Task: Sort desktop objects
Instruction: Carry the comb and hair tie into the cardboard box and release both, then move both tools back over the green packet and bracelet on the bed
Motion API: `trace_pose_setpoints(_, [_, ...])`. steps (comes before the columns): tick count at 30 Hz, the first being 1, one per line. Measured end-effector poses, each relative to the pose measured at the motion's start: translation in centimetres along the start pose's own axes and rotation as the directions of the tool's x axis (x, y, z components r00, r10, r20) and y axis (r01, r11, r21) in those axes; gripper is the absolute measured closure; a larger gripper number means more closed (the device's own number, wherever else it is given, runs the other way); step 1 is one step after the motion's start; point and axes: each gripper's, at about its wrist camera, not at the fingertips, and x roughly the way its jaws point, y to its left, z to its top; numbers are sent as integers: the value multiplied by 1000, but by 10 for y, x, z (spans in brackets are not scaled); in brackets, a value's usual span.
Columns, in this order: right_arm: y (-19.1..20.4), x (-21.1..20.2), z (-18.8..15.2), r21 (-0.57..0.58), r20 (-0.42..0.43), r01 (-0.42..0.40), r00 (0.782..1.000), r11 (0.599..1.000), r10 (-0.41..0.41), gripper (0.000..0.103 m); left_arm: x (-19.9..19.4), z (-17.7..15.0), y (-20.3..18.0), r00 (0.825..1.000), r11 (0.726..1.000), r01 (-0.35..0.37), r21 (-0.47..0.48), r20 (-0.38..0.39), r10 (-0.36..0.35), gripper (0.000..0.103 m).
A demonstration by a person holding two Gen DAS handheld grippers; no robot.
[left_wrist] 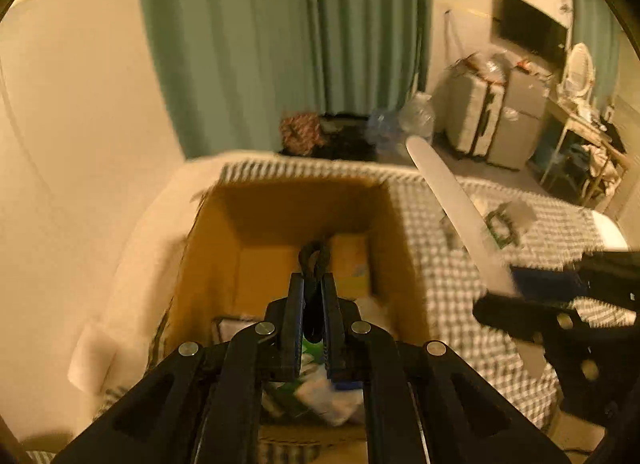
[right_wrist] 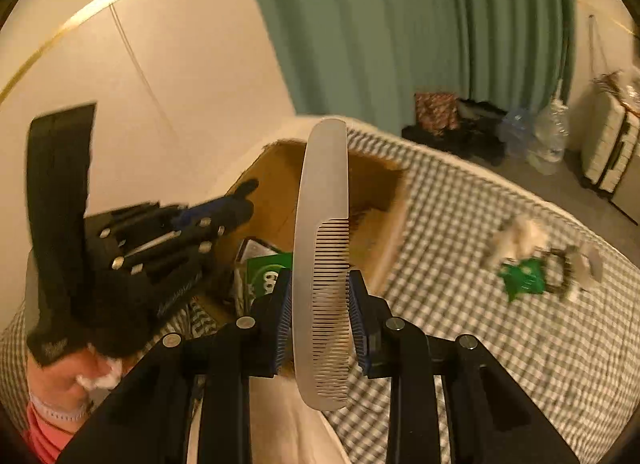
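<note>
A checked cloth [right_wrist: 460,304] covers the surface in front of you, and one open cardboard box [left_wrist: 280,208] sits on it toward the far left, already holding several items, among them a green packet and some pale wrapping.

Your left gripper [left_wrist: 311,284] hangs over the box with its fingers narrow, pinching one dark hair tie [left_wrist: 314,258]. Your right gripper [right_wrist: 320,292] is near the box's right side, fingers closed on one long white comb [right_wrist: 324,264], gripped across its toothed half with the plain end pointing away from you.

I think the main risk is a clash: both grippers crowd the same opening, and the comb's long free end could strike the box wall or the left gripper and twist out of the grip.

Still loose on the cloth to the far right is one small cluster [right_wrist: 536,264]: a green star-shaped piece, a pale crumpled wad and a dark loop, too blurred to count further.
</note>
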Motion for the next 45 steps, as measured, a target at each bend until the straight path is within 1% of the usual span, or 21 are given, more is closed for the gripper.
trace_pose_setpoints(2, [8, 25, 4, -20, -33, 28, 999, 999, -29, 77, 12, -10, 9, 999, 1000, -4, -5, -32, 4, 96])
trace_pose_setpoints(4, [8, 45, 5, -16, -68, 8, 998, 1000, -9, 77, 23, -17, 16, 998, 1000, -4, -20, -59, 2, 96])
trace_pose_setpoints(7, [7, 68, 8, 10, -79, -5, 997, 1000, 6, 76, 39, -24, 21, 994, 999, -31, -25, -101, 28, 93])
trace_pose_setpoints(8, [7, 72, 9, 11, -74, -1, 997, 1000, 1, 76, 42, -25, 21, 992, 999, -45, -25, -115, 42, 87])
trace_pose_setpoints(9, [7, 76, 11, 15, -66, 7, 998, 1000, -6, 74, 47, -26, 22, 990, 998, -59, -27, -130, 55, 76])
trace_pose_setpoints(10, [5, 78, 13, 22, -65, 17, 998, 1000, -15, 65, 50, -25, 24, 989, 997, -69, -30, -136, 64, 67])
trace_pose_setpoints(11, [3, 78, 15, 31, -62, 31, 998, 999, -29, 48, 50, -25, 24, 988, 996, -79, -34, -136, 74, 44])
trace_pose_setpoints(12, [-1, 75, 15, 41, -44, 46, 998, 998, -44, 41, 50, -25, 23, 987, 995, -93, -38, -133, 88, 24])
trace_pose_setpoints(13, [-6, 69, 15, 47, -16, 67, 998, 997, -66, 34, 50, -24, 24, 986, 993, -110, -40, -126, 104, 18])
trace_pose_setpoints(14, [-9, 64, 14, 49, 0, 79, 997, 996, -79, 34, 49, -25, 23, 986, 992, -123, -42, -120, 117, 11])
trace_pose_setpoints(15, [-12, 57, 14, 52, 13, 93, 996, 994, -94, 34, 48, -25, 21, 984, 990, -137, -43, -117, 132, 8])
trace_pose_setpoints(19, [-49, 37, 5, 111, 34, 152, 987, 982, -157, 34, 41, -22, 3, 987, 991, -128, -37, -108, 123, 8])
trace_pose_setpoints(22, [-85, 12, -10, 204, 62, 178, 979, 963, -194, 27, 30, -14, -19, 992, 994, -100, -31, -77, 98, 6])
trace_pose_setpoints(24, [-114, -8, -23, 271, 82, 203, 969, 941, -232, 25, 24, -7, -38, 996, 997, -76, -23, -51, 74, 4])
trace_pose_setpoints(27, [-156, -35, -43, 352, 99, 253, 947, 901, -304, 20, 19, 0, -81, 999, 999, -33, 12, 0, 33, 0])
trace_pose_setpoints(28, [-172, -42, -51, 377, 99, 272, 938, 885, -331, 15, 20, 2, -94, 1000, 999, -25, 29, 15, 25, 0])
trace_pose_setpoints(29, [-185, -46, -58, 393, 95, 290, 931, 873, -352, 12, 21, 4, -108, 1000, 999, -16, 47, 26, 15, 0])
trace_pose_setpoints(33, [-237, -51, -85, 469, 61, 332, 912, 818, -406, 12, 36, 10, -166, 999, 995, 42, 86, 21, -44, 0])
trace_pose_setpoints(36, [-271, -50, -107, 530, 38, 322, 915, 785, -402, 12, 54, 15, -199, 995, 990, 99, 98, -3, -99, 0])
trace_pose_setpoints(41, [-307, -39, -128, 552, 40, 299, 923, 778, -383, 8, 93, 20, -233, 995, 990, 90, 108, -49, -85, 0])
trace_pose_setpoints(45, [-320, -28, -131, 543, 83, 315, 902, 778, -423, 8, 130, 22, -244, 993, 989, 94, 117, -76, -86, 0])
